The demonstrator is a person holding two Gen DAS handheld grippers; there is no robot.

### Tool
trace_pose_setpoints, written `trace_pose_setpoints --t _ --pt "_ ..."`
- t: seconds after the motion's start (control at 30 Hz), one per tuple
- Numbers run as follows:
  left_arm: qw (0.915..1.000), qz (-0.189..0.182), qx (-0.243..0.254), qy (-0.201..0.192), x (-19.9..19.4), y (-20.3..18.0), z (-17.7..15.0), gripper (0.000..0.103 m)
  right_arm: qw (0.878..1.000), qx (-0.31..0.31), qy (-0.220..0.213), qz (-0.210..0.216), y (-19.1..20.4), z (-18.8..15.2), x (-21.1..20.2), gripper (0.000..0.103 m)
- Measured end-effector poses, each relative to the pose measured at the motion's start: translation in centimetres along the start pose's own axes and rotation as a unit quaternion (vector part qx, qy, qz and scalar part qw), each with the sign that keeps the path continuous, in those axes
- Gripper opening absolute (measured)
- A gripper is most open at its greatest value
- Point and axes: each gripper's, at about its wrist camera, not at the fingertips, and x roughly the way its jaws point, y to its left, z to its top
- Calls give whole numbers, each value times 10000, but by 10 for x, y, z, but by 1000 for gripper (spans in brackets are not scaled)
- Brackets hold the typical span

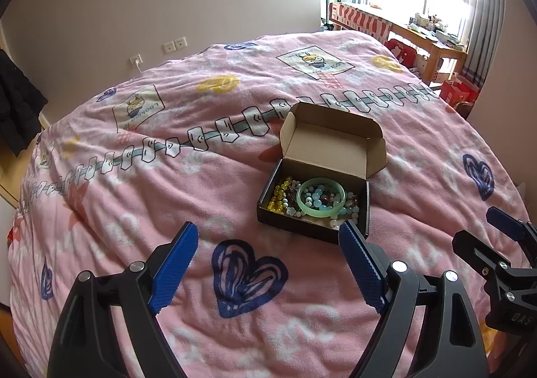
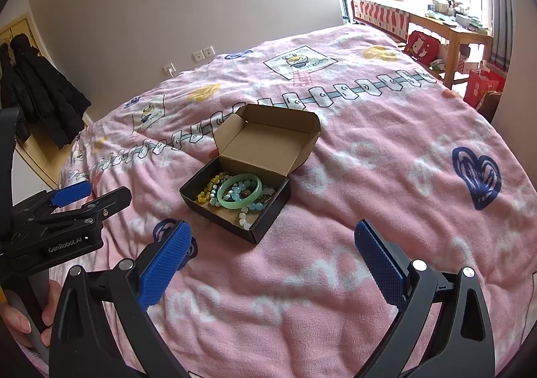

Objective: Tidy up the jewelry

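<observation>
Pink fleece blanket (image 1: 235,217) covers the bed; small black cardboard box (image 1: 312,227) with its brown lid flap (image 1: 332,139) up sits mid-bed. Pale green bangle (image 1: 321,197) lies on top of yellow beads (image 1: 280,195) and blue-white bead strands (image 2: 250,203), all piled loose inside, so the jewelry sits either collected or unsorted. Left hand-held gripper (image 1: 268,264) and right hand-held gripper (image 2: 272,264): both spread wide, carrying nothing, short of the box's near edge. Nothing blocks the approach.

open box (image 1: 330,156), bangle (image 1: 321,198), pink blanket (image 1: 167,196)
</observation>
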Motion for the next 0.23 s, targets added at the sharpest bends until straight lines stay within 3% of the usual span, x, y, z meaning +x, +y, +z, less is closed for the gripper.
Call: trace_pose_setpoints --t 0.23 --pt "9999 6 -108 -7 -2 3 2 85 10000 -1 5 -17 0 1 -1 96"
